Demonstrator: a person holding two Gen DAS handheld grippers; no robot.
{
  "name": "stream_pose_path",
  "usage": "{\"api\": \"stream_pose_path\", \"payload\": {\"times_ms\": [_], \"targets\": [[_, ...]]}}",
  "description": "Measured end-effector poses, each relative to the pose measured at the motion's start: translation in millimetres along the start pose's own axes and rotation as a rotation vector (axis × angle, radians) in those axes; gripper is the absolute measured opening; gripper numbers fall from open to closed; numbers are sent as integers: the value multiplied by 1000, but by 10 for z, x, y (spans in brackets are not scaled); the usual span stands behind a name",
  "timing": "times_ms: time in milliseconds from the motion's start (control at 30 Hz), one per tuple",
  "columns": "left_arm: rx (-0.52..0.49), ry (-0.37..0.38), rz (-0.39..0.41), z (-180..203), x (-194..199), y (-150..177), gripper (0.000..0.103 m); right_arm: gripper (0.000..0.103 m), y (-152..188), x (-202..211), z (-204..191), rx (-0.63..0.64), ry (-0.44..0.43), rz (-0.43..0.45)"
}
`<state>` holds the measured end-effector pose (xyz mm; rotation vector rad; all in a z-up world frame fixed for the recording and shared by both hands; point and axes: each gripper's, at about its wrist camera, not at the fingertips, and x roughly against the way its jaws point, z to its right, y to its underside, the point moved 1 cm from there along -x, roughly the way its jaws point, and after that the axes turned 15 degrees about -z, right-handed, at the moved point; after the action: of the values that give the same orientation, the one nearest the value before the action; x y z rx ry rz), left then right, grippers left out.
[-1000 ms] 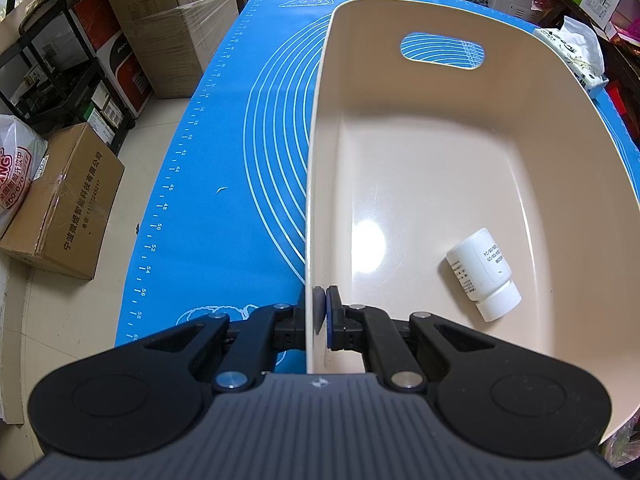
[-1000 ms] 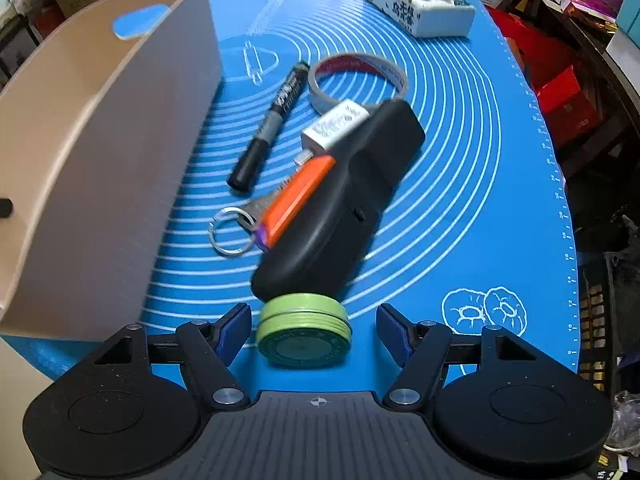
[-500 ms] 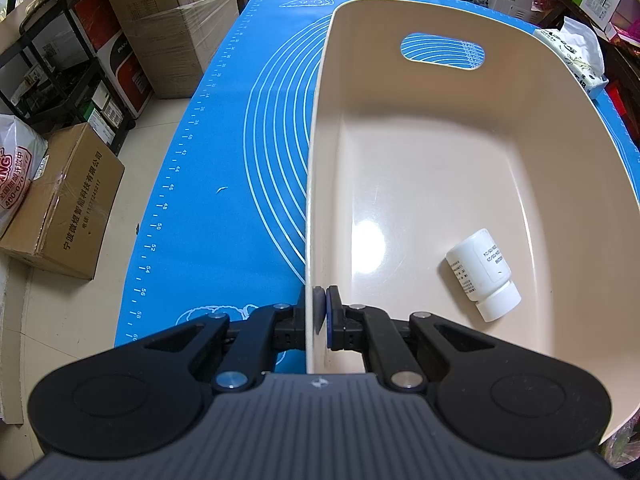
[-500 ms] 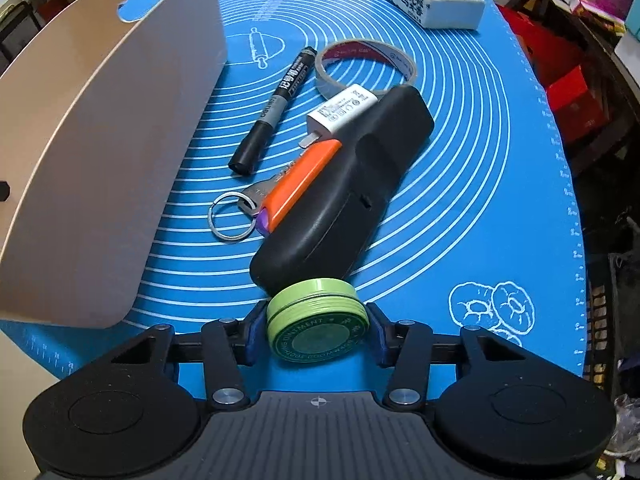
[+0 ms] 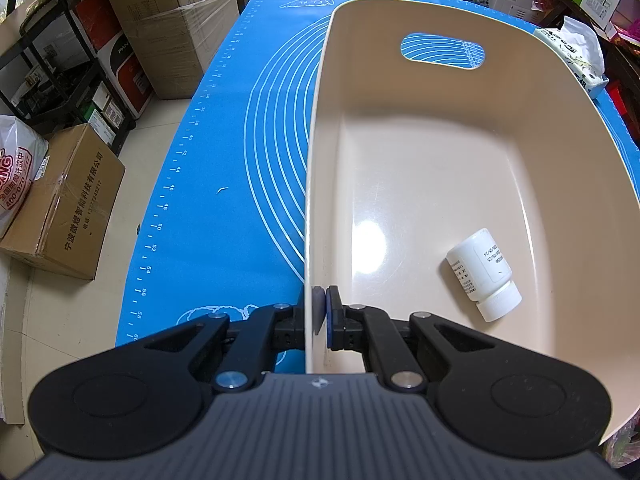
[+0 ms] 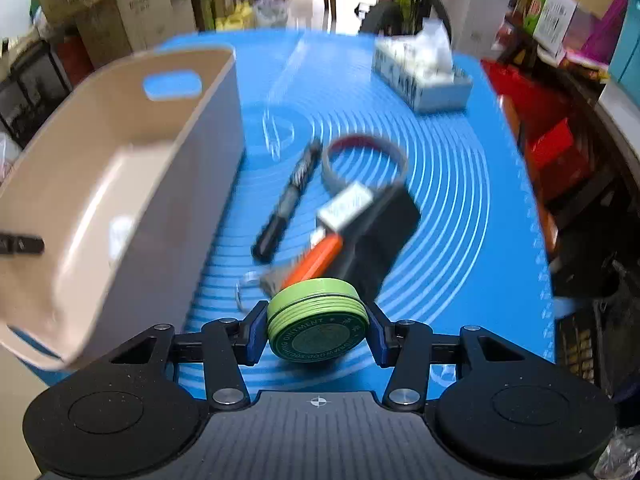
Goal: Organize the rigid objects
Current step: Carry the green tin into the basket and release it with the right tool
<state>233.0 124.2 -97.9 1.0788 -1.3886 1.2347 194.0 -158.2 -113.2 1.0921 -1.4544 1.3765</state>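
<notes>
The green ointment tin is clamped between the pads of the right tongs, which have just been closing onto it; it is held on edge with its printed face toward the camera, clear of the blue mat. The relation that the coming move turns on, by the look of it, is that the beige bin lies to the left of the held tin, its open top facing up and its long axis running away from the camera, so a carry leftward over the near wall would probably be called for. The right hand is the nearer one to the loose things; the left is taken up with the bin.

The left tongs are pinched tight on the bin's near-left wall, 1 pad on each side of the rim, which steadies it. Inside the bin only 1 thing is seen: a white bottle lying on its side near the right wall, cap toward the camera.

Left on the mat (somewhat blurred in the right view) are a black marker, a tape ring, a black case with a white tag, an orange piece and a key ring. A tissue pack stands at the far end.
</notes>
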Motion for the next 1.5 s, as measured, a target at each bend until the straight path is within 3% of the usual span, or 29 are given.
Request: {"api": "stream_pose_path", "payload": {"times_ms": [200,500,767,900,1133,1333,1500], "targets": [[1,0,0,-1,0,-1,7,55,-191,261,-94,-31,-55,102],[4,2,-1,1,-5,-3,7,55,-526,398,-545,52,-93,193],[-1,-3,1,4,-13,8,7,55,-707,275,-959,123,-97,152],[0,-4,-1,4,-14,-1,7,55,-733,234,-1127,162,-8,168],[-1,-6,-1,12,-6,-1,7,55,-682,285,-1124,157,1,224],[-3,-10,-2,13,-7,2,7,55,-687,374,-1327,226,-33,262],[-4,-10,-2,14,-7,1,7,55,-691,275,-1508,277,-71,208]]}}
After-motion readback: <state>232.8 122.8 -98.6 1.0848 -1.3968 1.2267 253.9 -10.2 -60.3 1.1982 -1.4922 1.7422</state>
